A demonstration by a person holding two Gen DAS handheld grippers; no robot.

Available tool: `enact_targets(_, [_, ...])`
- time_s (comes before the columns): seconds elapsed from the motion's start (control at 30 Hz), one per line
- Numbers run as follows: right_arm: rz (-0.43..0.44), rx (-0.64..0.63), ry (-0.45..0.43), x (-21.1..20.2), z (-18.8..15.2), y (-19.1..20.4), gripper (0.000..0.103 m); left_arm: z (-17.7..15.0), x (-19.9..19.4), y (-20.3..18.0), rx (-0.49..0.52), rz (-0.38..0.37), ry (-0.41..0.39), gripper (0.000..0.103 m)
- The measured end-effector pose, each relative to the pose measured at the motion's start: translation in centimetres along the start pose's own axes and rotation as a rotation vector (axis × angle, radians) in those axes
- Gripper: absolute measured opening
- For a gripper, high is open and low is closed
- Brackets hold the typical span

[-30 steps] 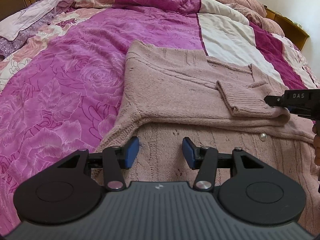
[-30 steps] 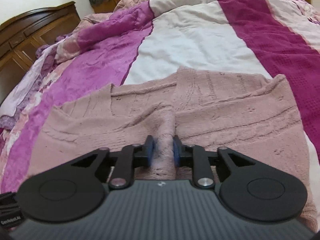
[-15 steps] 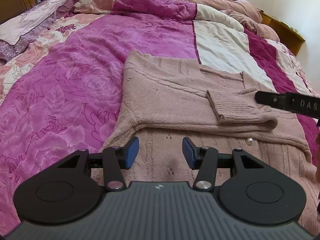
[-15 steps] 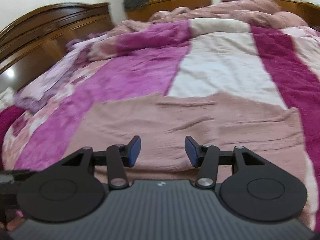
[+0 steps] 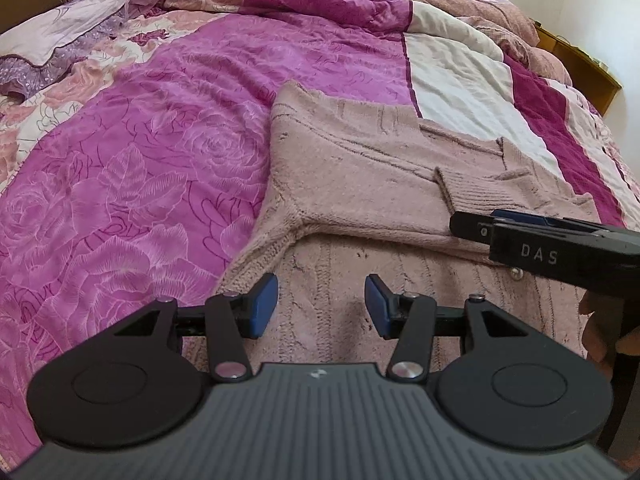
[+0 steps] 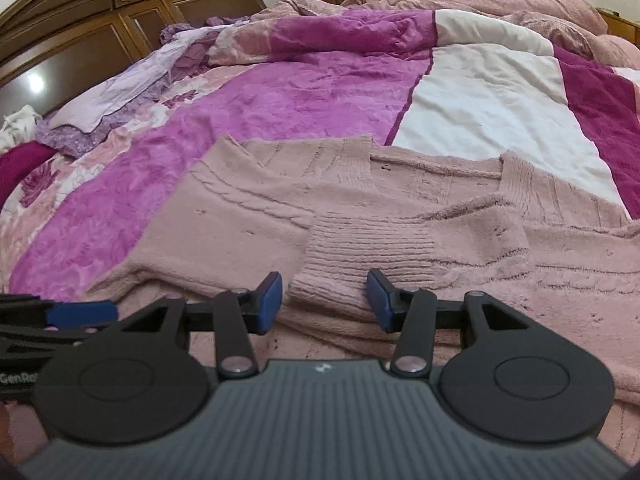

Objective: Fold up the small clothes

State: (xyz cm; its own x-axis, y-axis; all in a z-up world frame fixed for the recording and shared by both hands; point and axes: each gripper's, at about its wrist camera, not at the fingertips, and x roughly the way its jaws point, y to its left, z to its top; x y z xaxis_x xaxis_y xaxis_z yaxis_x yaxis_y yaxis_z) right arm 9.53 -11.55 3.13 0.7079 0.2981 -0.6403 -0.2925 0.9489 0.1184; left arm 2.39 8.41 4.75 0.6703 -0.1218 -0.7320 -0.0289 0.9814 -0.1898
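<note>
Lying flat on a bed's magenta floral quilt (image 5: 132, 184) is a dusty-pink knitted sweater (image 5: 352, 168), one sleeve folded across its body with the ribbed cuff (image 6: 368, 252) on top. The left gripper (image 5: 322, 306) and right gripper (image 6: 324, 300) are both hovering just above the knit, fingers spread, gripping nothing.

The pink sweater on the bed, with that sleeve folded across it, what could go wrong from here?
1. The sleeve cuff lies loose on the pink sweater with both tongs open, so a brush from the right tongs could flip it back.
2. The fuzzy knit may snag on the left tongs, hovering low over the hem.
3. The soft, rumpled quilt may let the fold shift.
</note>
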Motion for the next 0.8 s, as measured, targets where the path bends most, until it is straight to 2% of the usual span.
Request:
enact_targets(0.13, [0.013, 0.025, -0.006, -0.2, 0.0, -0.5, 0.027, -0.1, 0.0, -0.1, 0.006, 0.004, 0.000, 0.056])
enact_targets(0.23, [0.018, 0.034, -0.020, -0.6, 0.1, -0.5, 0.022, -0.1, 0.0, -0.1, 0.008, 0.006, 0.000, 0.056])
enact_targets(0.47, [0.025, 0.091, -0.104, -3.0, 1.3, -1.7, 0.018, 0.0, -0.1, -0.4, 0.011, 0.006, 0.000, 0.056])
enact_targets(0.8, [-0.049, 0.236, -0.265, -8.7, 2.6, -7.0, 0.017, 0.1, -0.4, -1.2, 0.028, 0.002, -0.012, 0.056])
